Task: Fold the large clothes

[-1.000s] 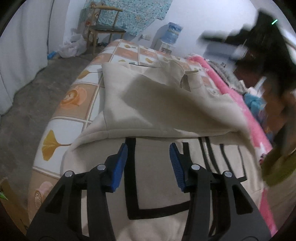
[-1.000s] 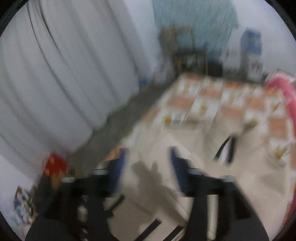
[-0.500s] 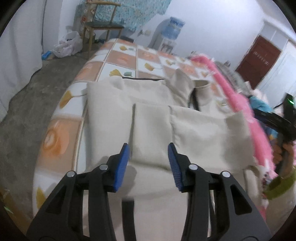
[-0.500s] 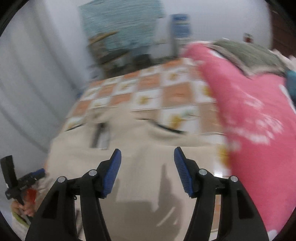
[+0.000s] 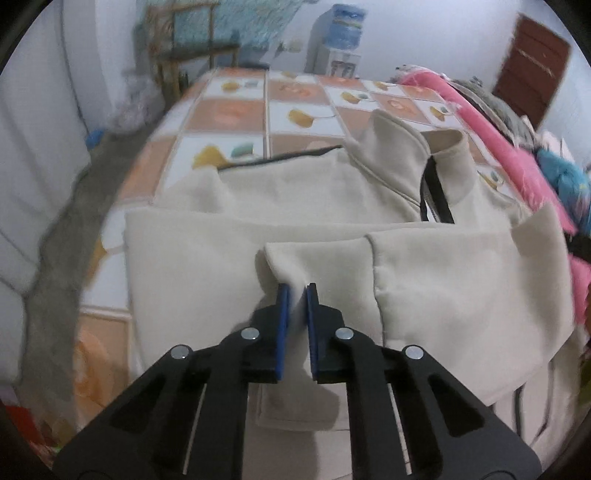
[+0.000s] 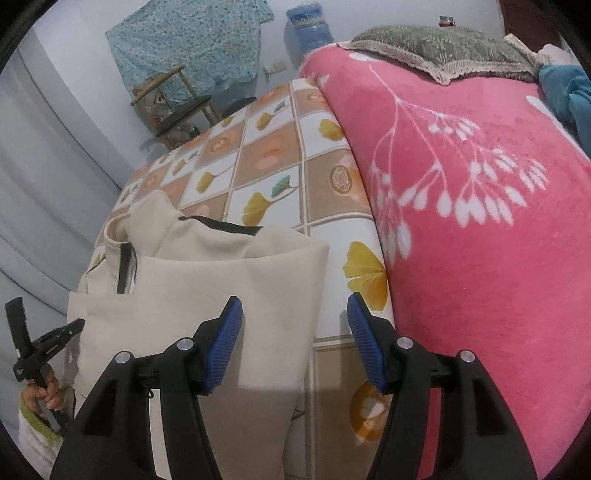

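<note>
Beige jacket (image 5: 332, 206) spread on bed (image 5: 236, 110). L claw (image 5: 296, 291) just closed, pinching sleeve cuff (image 5: 314, 266). R claw (image 6: 295, 314) wide, nothing held, jacket edge just below-left.

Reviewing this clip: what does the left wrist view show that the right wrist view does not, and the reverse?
Only the left wrist view: the left tool shut on a fold of the beige jacket; its pads have just closed onto the cloth. A dark red door stands far right.

Only the right wrist view: the right tool open, the jacket's folded edge between its pads but not pinched, and the white plant print on the pink blanket.

Both: the jacket, the tiled bedsheet, the blanket, the water dispenser and the chair.
</note>
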Available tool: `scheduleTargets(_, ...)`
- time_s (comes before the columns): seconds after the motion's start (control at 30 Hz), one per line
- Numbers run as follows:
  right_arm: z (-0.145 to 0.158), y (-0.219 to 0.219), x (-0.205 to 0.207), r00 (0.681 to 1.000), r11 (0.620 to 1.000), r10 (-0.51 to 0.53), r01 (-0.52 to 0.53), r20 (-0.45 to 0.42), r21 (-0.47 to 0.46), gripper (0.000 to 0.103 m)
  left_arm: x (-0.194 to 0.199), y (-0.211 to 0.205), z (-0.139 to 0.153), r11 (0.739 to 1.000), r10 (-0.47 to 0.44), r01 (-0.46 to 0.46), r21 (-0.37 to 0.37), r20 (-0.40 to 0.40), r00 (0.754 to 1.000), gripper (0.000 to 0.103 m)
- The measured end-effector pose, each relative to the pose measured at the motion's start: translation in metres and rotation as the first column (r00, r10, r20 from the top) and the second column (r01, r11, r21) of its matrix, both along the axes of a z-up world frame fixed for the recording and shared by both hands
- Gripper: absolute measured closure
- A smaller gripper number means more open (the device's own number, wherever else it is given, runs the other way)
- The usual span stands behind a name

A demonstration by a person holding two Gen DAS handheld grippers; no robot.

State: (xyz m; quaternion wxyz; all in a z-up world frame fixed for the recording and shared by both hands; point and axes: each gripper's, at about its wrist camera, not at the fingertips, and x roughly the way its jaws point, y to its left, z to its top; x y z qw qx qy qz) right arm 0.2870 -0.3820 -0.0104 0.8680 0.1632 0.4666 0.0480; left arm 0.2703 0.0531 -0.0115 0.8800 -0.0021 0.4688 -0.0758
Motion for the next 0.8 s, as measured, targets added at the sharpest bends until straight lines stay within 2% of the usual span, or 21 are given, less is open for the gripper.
scheduleTargets(0.07, -0.002, -0.001, -0.001, 1.000, 1.000, 0.001, -0.001, -0.004, 0.004, 0.045, -0.015, -0.001, 0.019, 1.000, -0.018, 0.017, 0.003, 0.076, 0.997, 0.095)
scheduleTargets(0.2, -0.006, -0.003, 0.000, 1.000, 0.999, 0.015, -0.015, -0.003, 0.030, 0.045, -0.045, 0.011, 0.058, 0.998, 0.005, 0.006, -0.058, 0.180, 0.984, 0.095)
scheduleTargets(0.27, -0.007, -0.001, 0.002, 1.000, 0.999, 0.023, -0.023, 0.000, 0.023, 0.045, -0.048, 0.016, 0.056, 0.999, 0.032, -0.026, -0.034, 0.173, 0.984, 0.095)
scheduleTargets(0.33, -0.007, 0.003, 0.005, 0.999, 0.999, 0.032, -0.032, 0.011, -0.003, 0.057, -0.045, 0.021, 0.039, 0.999, 0.048, -0.048, -0.003, 0.129, 0.990, 0.095)
scheduleTargets(0.4, -0.010, 0.007, 0.009, 0.999, 0.999, 0.040, -0.040, 0.004, 0.001, 0.079, -0.043, 0.029, 0.015, 0.996, 0.084, -0.085, 0.006, 0.067, 0.994, 0.095)
scheduleTargets(0.47, -0.010, 0.008, 0.011, 0.999, 0.999, 0.037, -0.037, 0.011, -0.023, 0.096, -0.043, 0.035, 0.004, 0.995, 0.101, -0.101, -0.009, 0.057, 0.993, 0.095)
scheduleTargets(0.57, 0.000, 0.006, 0.005, 0.998, 0.998, 0.024, -0.021, 0.059, -0.060, 0.097, -0.049, 0.034, 0.008, 0.995, 0.099, -0.098, -0.015, 0.096, 0.990, 0.095)
scheduleTargets(0.67, 0.011, -0.001, -0.002, 0.994, 0.999, 0.002, 0.003, 0.106, -0.047, 0.097, -0.055, 0.030, 0.020, 0.997, 0.078, -0.080, 0.008, 0.148, 0.986, 0.095)
scheduleTargets(0.8, -0.006, -0.004, 0.003, 0.997, 0.998, -0.019, 0.022, 0.074, -0.053, 0.098, -0.045, 0.029, 0.003, 0.994, 0.099, -0.102, 0.026, 0.086, 0.991, 0.095)
